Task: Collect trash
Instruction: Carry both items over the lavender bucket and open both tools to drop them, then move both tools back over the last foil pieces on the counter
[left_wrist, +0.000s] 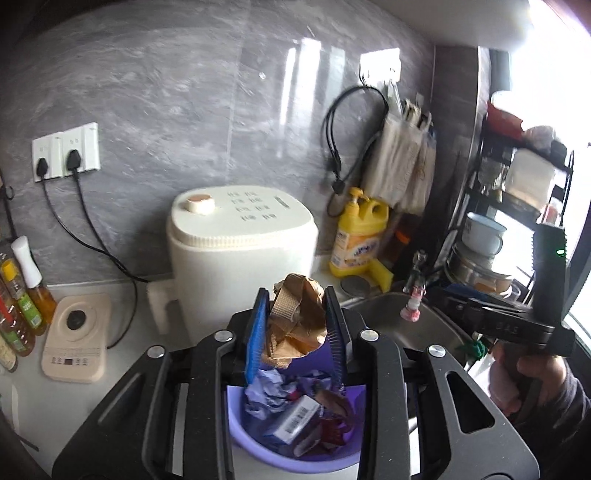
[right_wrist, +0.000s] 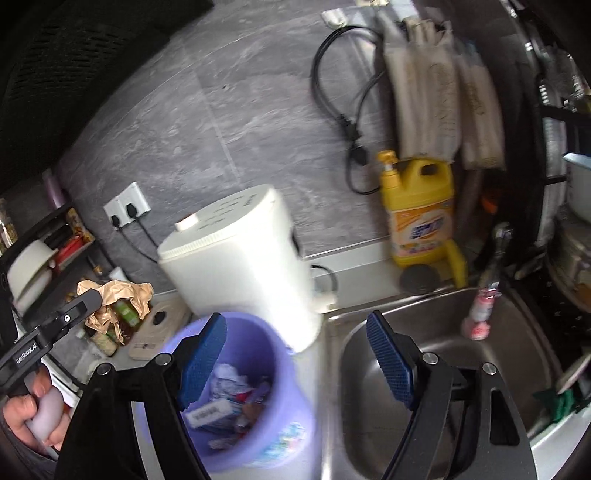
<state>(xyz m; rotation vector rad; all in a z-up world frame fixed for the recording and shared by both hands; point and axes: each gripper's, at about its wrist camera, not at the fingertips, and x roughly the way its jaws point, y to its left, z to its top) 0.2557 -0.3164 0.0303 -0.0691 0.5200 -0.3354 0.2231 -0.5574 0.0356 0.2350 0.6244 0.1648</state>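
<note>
My left gripper (left_wrist: 297, 295) is shut on a crumpled brown paper wad (left_wrist: 299, 325), which sits between its blue pads. Right under the wad stands a purple bin (left_wrist: 236, 417) holding crumpled paper, a barcoded box and wrappers. From the right wrist view, the same wad (right_wrist: 118, 295) hangs at the tip of the left gripper (right_wrist: 96, 295), up and to the left of the bin (right_wrist: 291, 413). My right gripper (right_wrist: 295, 319) is open and empty, its jaws spread wide over the bin's right rim and the sink's edge.
A white rice cooker (left_wrist: 240, 240) stands just behind the bin. A steel sink (right_wrist: 424, 369) with a faucet (right_wrist: 484, 295) lies to the right, with a yellow detergent bottle (left_wrist: 356, 236) behind it. Oil bottles (left_wrist: 22, 295) and a beige appliance base (left_wrist: 75, 336) sit on the left.
</note>
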